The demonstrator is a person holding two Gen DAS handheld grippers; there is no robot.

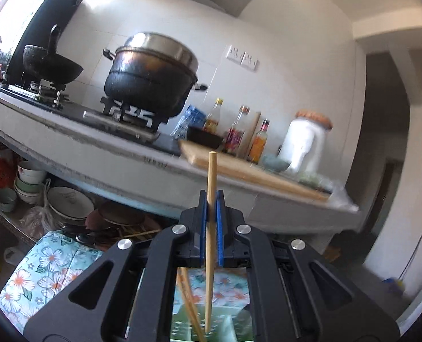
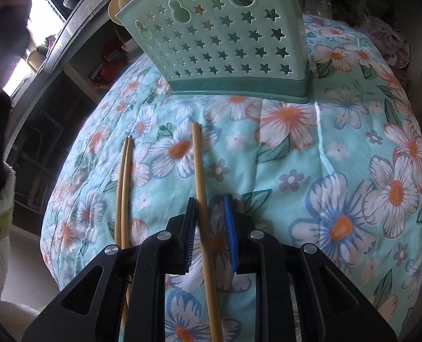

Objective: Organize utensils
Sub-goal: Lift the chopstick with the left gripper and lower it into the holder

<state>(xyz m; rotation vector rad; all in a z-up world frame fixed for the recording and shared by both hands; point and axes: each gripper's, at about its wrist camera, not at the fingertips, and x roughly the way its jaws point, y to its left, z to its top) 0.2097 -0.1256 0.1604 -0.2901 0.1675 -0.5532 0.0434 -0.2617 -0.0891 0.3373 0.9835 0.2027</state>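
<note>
On my left gripper (image 1: 211,199) the blue-padded jaws are clenched on one pale bamboo chopstick (image 1: 211,176), which stands almost upright between them, its blunt end above the fingertips and its lower part passing down behind the black frame. Behind it I see the grey kitchen table (image 1: 119,154) with a large dark steel-lidded pot (image 1: 151,74) on the stove at the left, sauce bottles (image 1: 235,134) in the middle and a white jar with an orange lid (image 1: 305,142) at the right. Below the gripper, more bamboo sticks (image 1: 189,299) show near a green surface, which is too blurred for me to name.

My right gripper (image 2: 211,199) points down at the turquoise flower-printed cloth (image 2: 324,156). A pair of thin bamboo chopsticks (image 2: 124,188) lies on the cloth at the left. Just to their right, a single thicker bamboo chopstick (image 2: 201,176) lies between the jaws, close against the left finger (image 2: 189,222). The right blue pad (image 2: 230,228) stands apart from it, so the jaws are released. At the far side of the cloth stands the mint-green plastic utensil holder with star-shaped holes (image 2: 219,42).
</note>
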